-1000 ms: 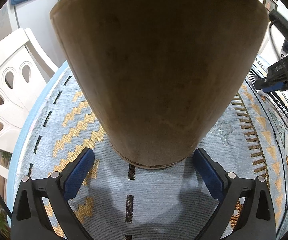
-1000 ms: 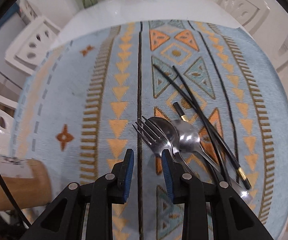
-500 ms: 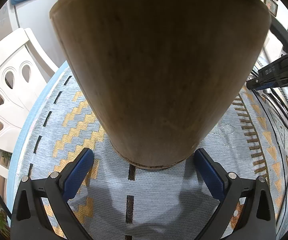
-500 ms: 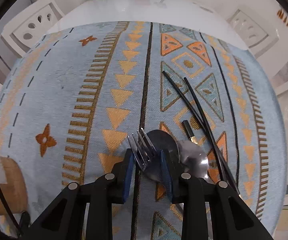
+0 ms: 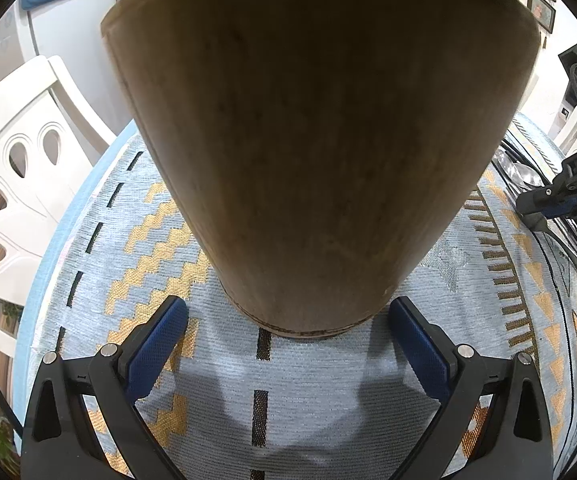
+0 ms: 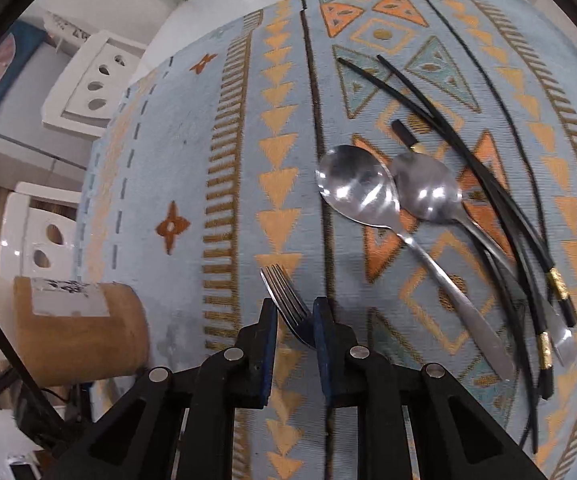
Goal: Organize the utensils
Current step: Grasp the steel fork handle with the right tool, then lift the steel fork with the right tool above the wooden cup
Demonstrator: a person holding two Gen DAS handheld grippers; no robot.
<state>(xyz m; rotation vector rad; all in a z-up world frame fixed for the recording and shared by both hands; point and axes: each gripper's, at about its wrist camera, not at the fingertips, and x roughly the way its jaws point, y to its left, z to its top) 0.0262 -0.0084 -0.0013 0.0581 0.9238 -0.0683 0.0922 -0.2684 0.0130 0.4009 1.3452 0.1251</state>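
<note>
Fork (image 6: 288,300): your right gripper (image 6: 295,320), jaws just closing, pinches it; next carry it to the wooden cup (image 6: 76,332) at eight o'clock, which your open left gripper (image 5: 288,320) flanks.

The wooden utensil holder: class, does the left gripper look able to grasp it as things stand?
Probably yes: the wooden utensil holder stands upright just ahead of the left gripper, whose open jaws flank its base with nothing between.

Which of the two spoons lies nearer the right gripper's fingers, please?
The left spoon, bowl up beside the held fork; the other spoon lies farther right, against the black chopsticks.
</note>
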